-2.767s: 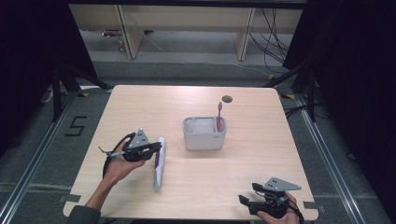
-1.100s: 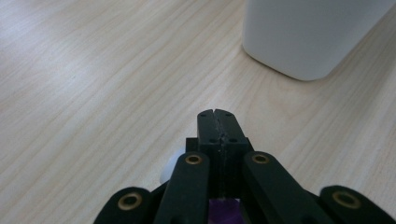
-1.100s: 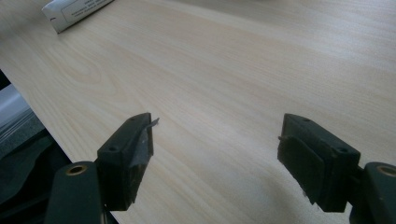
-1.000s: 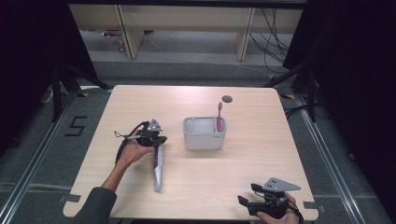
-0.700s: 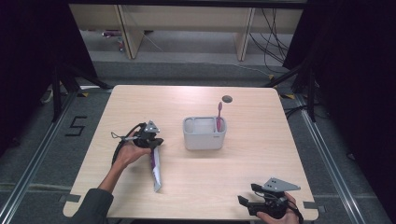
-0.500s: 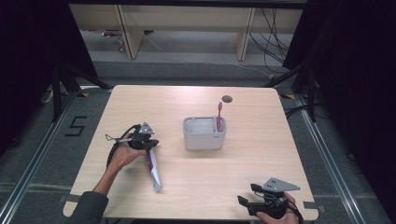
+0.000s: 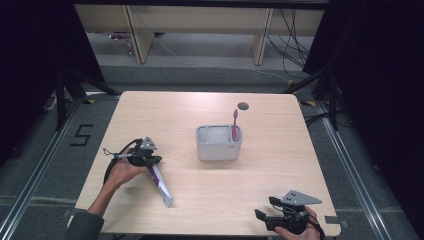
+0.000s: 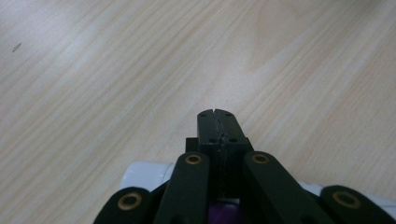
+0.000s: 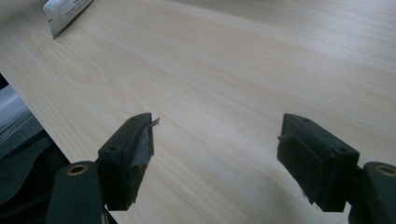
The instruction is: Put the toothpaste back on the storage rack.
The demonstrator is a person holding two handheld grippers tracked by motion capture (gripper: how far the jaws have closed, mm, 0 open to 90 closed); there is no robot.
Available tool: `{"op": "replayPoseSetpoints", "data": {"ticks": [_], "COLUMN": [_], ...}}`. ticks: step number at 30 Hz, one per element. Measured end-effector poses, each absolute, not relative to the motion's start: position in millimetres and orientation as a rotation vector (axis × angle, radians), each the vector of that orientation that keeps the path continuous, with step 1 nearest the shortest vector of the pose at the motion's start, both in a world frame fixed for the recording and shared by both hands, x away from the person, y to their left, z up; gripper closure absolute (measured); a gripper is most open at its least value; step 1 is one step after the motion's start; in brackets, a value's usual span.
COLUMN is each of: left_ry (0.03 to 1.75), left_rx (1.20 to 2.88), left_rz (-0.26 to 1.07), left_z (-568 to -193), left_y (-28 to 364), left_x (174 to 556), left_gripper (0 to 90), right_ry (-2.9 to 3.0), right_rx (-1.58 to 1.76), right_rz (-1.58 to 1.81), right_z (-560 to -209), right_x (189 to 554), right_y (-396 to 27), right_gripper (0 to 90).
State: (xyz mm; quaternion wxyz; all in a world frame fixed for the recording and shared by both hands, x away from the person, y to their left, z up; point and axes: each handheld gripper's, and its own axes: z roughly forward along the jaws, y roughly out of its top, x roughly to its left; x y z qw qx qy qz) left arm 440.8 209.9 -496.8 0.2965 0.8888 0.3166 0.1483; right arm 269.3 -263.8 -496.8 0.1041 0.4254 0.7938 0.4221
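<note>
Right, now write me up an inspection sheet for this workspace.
Surface: pale wood table, one dark round spot near the far edge.
Job's things: toothpaste tube lying flat; grey holder with pink toothbrush upright in it.
Clutter: nothing seen.
Grippers: left gripper shut, at the tube's upper end, grip unclear; right gripper open, near the front right corner.
Cables: loop at the left gripper; wires on the floor behind.
Surroundings: floor mark "5".

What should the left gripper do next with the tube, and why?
Probably open up, then close around the tube. The left gripper has its jaws shut tip to tip, with the tube's end lying under them, so it likely isn't properly gripped yet.
</note>
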Motion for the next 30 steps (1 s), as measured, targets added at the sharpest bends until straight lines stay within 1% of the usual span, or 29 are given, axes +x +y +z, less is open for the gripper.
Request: {"op": "replayPoseSetpoints", "data": {"ticks": [7, 13, 17, 18, 20, 22, 30], "left_ry": [0.877, 0.871, 0.896, 0.884, 0.899, 0.885, 0.89], "left_rx": [2.36, 2.386, 2.353, 2.375, 2.357, 2.391, 2.381], "left_rz": [0.388, 0.389, 0.398, 0.394, 0.397, 0.396, 0.398], "left_z": [-495, -492, -493, -492, -493, -491, -489], "left_y": [226, 239, 246, 249, 251, 254, 263], "left_x": [432, 422, 414, 412, 408, 404, 388], "left_gripper": [89.6, 89.6, 89.5, 89.5, 89.5, 89.5, 89.5], "right_ry": [2.345, 2.346, 2.345, 2.353, 2.351, 2.344, 2.351], "right_rx": [1.273, 1.274, 1.275, 1.284, 1.276, 1.275, 1.283], "right_rz": [1.252, 1.252, 1.251, 1.249, 1.25, 1.254, 1.263], "right_z": [-497, -497, -497, -497, -497, -497, -497], "right_x": [269, 269, 269, 268, 269, 269, 268], "right_y": [-263, -263, -263, -263, -263, -262, -262], "right_gripper": [27.4, 27.4, 27.4, 27.4, 27.4, 27.4, 27.5]}}
